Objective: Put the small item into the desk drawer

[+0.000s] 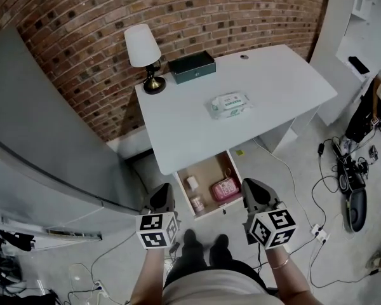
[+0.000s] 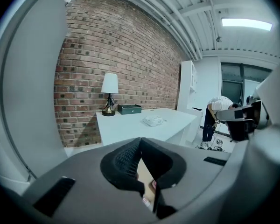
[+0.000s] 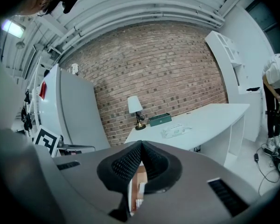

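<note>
Two claws closed tip to tip, nothing held: left gripper point(image 1: 163, 192) and right gripper point(image 1: 253, 189), just short of the open drawer point(image 1: 209, 172). Small item probably the wipes pack point(image 1: 229, 104), lying on the desk point(image 1: 279, 81), well apart from both. Risk: clipping the drawer front or desk edge when reaching over; open room above the desktop.

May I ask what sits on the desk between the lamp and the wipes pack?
A dark green box, close to the lamp; the head view shows it.
</note>
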Available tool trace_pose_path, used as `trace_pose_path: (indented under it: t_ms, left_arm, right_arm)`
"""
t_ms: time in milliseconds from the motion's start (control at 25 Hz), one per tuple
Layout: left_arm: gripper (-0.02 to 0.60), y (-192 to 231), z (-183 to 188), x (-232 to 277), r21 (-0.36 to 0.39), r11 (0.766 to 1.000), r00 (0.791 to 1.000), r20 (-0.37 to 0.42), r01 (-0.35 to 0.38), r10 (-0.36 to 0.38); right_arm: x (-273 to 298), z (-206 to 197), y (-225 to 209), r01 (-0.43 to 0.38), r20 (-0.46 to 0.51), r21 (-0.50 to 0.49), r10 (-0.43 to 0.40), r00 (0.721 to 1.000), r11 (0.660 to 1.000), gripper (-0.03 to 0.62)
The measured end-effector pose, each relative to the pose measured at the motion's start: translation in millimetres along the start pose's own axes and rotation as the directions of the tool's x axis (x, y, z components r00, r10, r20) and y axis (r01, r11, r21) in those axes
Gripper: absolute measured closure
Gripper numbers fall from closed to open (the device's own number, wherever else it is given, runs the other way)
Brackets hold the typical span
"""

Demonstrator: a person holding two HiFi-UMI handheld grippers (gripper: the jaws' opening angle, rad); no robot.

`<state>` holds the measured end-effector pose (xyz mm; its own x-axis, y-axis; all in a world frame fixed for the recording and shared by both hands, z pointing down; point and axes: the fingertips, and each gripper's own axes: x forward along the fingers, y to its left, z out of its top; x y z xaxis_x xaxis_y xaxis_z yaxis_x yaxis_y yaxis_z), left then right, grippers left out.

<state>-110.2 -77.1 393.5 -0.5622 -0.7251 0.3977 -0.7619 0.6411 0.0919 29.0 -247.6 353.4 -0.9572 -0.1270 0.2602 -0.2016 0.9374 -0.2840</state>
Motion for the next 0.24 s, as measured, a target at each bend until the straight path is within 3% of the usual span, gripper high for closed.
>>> trace_pose_path:
  t_ms: [240]
  left_arm:
    - [0.561,-7.2,6.3,-3.1,0.01,1.0,1.0,0.021,-0.003,0.003]
  right_arm:
    - [-5.8,4.6,-6.8,-0.003,0.012,0.0,0.003,1.0,1.0,0.589]
